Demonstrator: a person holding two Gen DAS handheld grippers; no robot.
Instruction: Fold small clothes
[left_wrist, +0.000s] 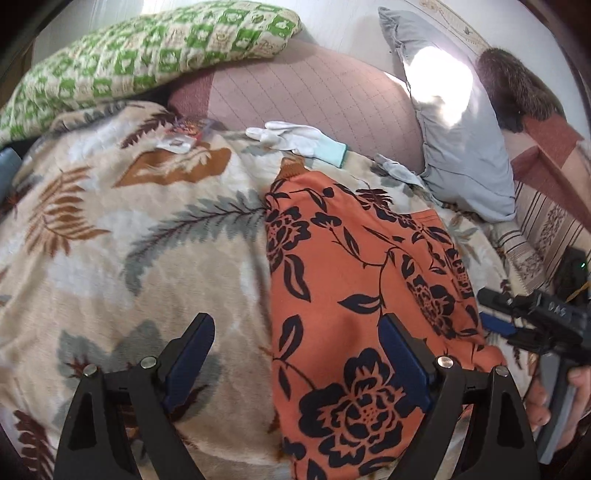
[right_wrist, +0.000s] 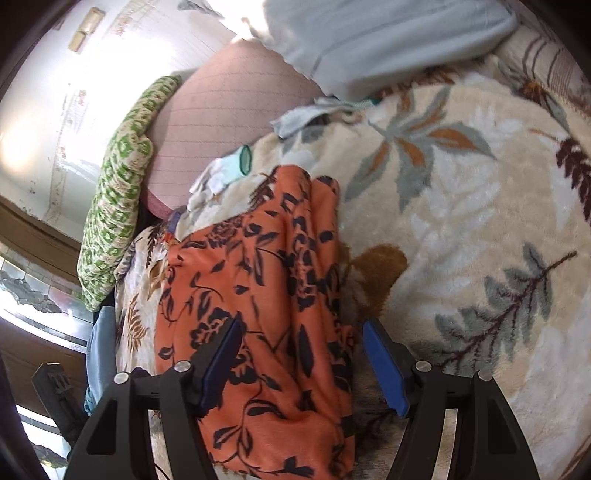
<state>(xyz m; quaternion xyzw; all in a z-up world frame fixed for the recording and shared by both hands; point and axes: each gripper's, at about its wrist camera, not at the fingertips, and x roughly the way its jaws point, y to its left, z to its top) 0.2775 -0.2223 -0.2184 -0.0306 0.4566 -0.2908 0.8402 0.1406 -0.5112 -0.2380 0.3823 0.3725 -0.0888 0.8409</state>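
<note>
Spread left tongs (left_wrist: 297, 345) over garment (left_wrist: 354, 295) edge

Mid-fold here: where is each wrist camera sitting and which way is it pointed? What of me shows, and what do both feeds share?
Left wrist: low over the leaf-print blanket, looking toward the pillows; the open left claw straddles the orange floral garment edge; the right claw and hand show at right.
Right wrist: above the garment, facing the wall; the open right claw shows.
Shared: garment, blanket, white glove, green patterned pillow.
</note>
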